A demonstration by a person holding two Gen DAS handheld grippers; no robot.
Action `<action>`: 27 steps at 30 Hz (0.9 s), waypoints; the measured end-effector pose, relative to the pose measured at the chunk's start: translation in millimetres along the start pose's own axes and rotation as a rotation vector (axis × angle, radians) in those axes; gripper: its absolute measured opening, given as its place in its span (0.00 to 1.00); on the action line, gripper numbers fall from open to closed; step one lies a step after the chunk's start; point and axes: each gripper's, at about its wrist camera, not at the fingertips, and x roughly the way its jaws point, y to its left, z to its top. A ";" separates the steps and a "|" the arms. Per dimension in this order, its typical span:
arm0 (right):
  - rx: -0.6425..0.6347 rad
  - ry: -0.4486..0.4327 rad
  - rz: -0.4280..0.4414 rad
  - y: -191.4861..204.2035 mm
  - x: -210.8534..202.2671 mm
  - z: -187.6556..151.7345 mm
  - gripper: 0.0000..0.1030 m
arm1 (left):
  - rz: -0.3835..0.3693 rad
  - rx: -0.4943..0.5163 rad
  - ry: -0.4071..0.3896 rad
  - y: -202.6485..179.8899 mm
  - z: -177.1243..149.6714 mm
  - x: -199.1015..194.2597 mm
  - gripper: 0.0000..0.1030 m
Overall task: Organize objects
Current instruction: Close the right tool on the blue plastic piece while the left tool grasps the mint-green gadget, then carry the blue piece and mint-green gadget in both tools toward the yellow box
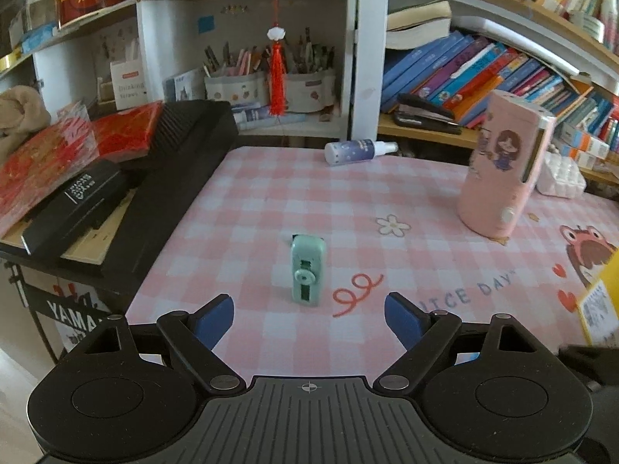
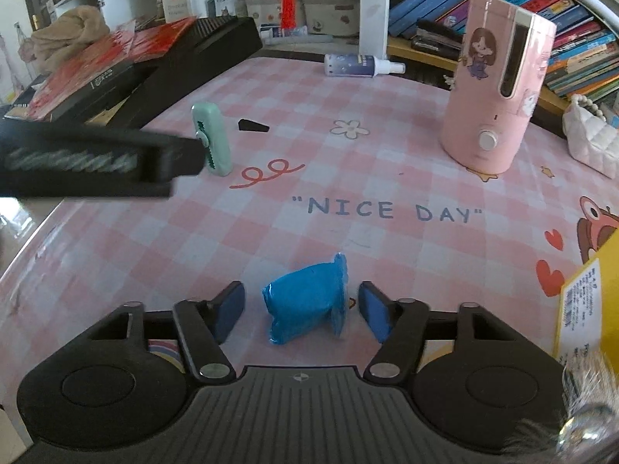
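A small mint-green device (image 1: pixel 306 270) stands upright on the pink checked tablecloth (image 1: pixel 406 193), just beyond my left gripper (image 1: pixel 309 315), whose blue pads are wide apart with nothing between them. In the right wrist view the same device (image 2: pixel 212 139) stands at the left, and the left gripper's blurred black body (image 2: pixel 96 158) reaches up to it. A crumpled blue packet (image 2: pixel 305 305) lies between the pads of my right gripper (image 2: pixel 301 309), with a small gap on each side. A tall pink cylinder with a cartoon girl (image 2: pixel 491 89) stands at the right.
A spray bottle (image 2: pixel 359 65) lies on its side at the table's far edge. A small black wedge (image 2: pixel 252 125) lies near the green device. A black case with red packets (image 1: pixel 127 178) borders the left side. Bookshelves stand behind. A yellow booklet (image 2: pixel 588 309) and a white quilted bag (image 2: pixel 592 135) sit at the right.
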 end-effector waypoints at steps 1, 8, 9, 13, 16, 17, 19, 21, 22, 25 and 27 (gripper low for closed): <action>-0.010 -0.006 0.005 0.3 -0.1 0.3 0.41 | 0.007 0.000 0.000 -0.1 1.5 5.7 0.83; -0.077 -0.066 0.032 6.0 -19.3 -0.9 0.40 | 0.042 0.012 0.011 -1.8 8.0 41.5 0.75; -0.084 -0.071 0.032 6.0 -22.0 -1.5 0.40 | 0.045 0.010 0.012 -1.6 8.5 45.7 0.73; -0.091 -0.082 0.024 2.5 -28.8 -2.0 0.39 | 0.043 0.006 0.021 -1.5 10.2 60.6 0.66; -0.082 -0.079 0.012 -1.9 -31.2 -2.8 0.39 | 0.036 0.008 0.021 -0.9 8.5 68.5 0.50; -0.080 -0.078 0.007 -3.5 -31.4 -3.1 0.39 | 0.032 0.005 0.025 -0.1 8.2 70.5 0.45; -0.076 -0.076 -0.001 -5.2 -32.8 -3.6 0.39 | 0.016 -0.004 0.037 1.3 7.4 73.8 0.29; -0.070 -0.076 -0.008 -7.3 -33.8 -3.7 0.39 | 0.010 0.002 0.034 1.1 6.4 72.5 0.22; -0.066 -0.076 -0.010 -8.1 -34.5 -4.0 0.39 | 0.010 0.004 0.025 1.3 5.9 69.5 0.22; -0.051 -0.076 -0.015 -10.0 -35.9 -4.5 0.39 | 0.002 0.003 -0.001 3.1 5.4 55.8 0.22; -0.036 -0.071 -0.015 -10.7 -36.9 -5.2 0.39 | -0.009 -0.006 -0.010 5.3 5.7 46.5 0.22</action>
